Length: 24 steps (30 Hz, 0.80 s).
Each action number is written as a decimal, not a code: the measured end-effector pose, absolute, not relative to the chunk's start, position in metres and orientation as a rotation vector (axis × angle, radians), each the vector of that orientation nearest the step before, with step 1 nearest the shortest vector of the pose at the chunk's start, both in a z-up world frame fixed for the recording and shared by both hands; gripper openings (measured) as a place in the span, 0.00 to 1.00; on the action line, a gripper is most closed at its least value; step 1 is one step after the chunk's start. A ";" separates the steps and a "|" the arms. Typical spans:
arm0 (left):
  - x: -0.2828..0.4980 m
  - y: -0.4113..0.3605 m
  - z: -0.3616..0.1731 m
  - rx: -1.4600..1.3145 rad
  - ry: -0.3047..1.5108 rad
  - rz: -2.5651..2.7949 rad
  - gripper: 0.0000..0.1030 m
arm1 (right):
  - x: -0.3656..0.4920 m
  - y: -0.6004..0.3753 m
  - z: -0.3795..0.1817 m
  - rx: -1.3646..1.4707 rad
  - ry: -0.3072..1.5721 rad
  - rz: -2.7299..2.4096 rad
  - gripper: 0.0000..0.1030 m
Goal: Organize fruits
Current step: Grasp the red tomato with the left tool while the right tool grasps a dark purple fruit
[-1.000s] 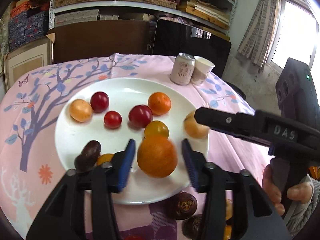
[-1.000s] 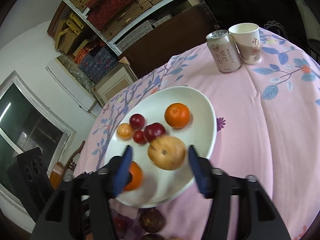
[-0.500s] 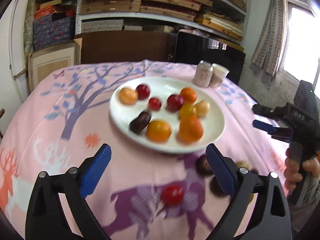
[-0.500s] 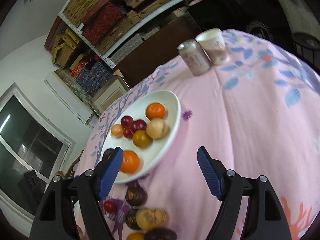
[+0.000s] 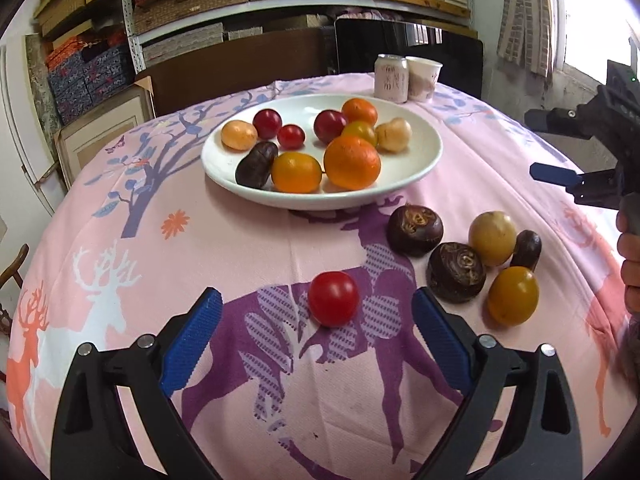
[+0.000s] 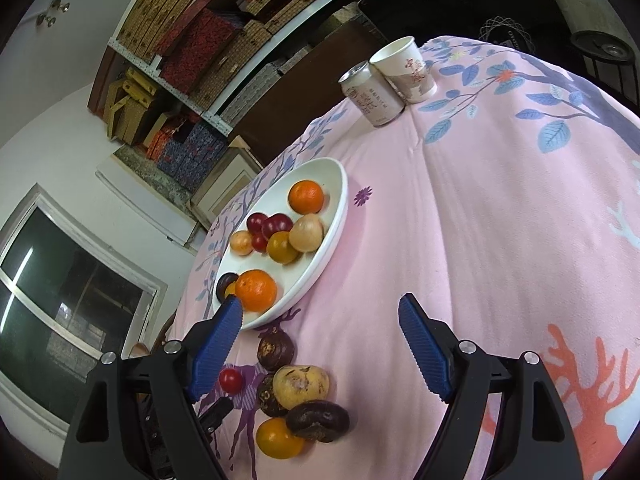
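A white plate (image 5: 416, 168) holds several fruits, among them a large orange (image 5: 352, 162) and a tan fruit (image 5: 394, 134). Loose on the pink cloth lie a red tomato (image 5: 334, 298), two dark brown fruits (image 5: 415, 230), a tan round fruit (image 5: 492, 238), a small dark fruit (image 5: 527, 245) and a yellow tomato (image 5: 513, 295). My left gripper (image 5: 315, 300) is open, its fingers on either side of the red tomato without touching it. My right gripper (image 6: 320, 306) hovers over the cloth beside the plate (image 6: 336, 216), jaws opening with nothing between them. The loose fruits (image 6: 301, 386) lie below its left finger.
A drink can (image 5: 391, 78) and a paper cup (image 5: 424, 79) stand at the table's far edge behind the plate. A person's hand (image 5: 630, 248) holds the right gripper (image 5: 544, 146) at the right. Shelves with boxes and a dark chair back stand beyond the table.
Both grippers let go of fruit on the plate, the left the large orange and the right the tan fruit. They then drew back toward the near edge with jaws spread wide.
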State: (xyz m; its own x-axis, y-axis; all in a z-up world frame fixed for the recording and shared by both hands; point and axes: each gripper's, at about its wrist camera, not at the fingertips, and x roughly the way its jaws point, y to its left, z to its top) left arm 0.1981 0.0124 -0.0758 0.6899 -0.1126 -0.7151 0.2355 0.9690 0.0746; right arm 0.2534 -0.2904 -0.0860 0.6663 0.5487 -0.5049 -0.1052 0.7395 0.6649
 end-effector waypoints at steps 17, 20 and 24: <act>0.221 0.023 -0.099 0.105 0.949 -0.158 0.96 | 0.244 -0.235 -0.089 0.699 0.971 0.879 0.83; 0.222 0.023 -0.098 0.104 0.951 -0.159 0.96 | 0.245 -0.224 -0.093 0.676 1.011 0.882 0.84; 0.222 0.024 -0.098 0.103 0.951 -0.159 0.96 | 0.248 -0.247 -0.088 0.736 0.935 0.751 0.84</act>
State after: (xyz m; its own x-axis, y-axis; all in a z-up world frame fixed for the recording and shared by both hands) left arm 0.2221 0.0235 -0.0984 0.5706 -0.0897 -0.8163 0.1805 0.9834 0.0182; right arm 0.2479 -0.2474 -0.0876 0.3919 0.8175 -0.4220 -0.2356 0.5325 0.8130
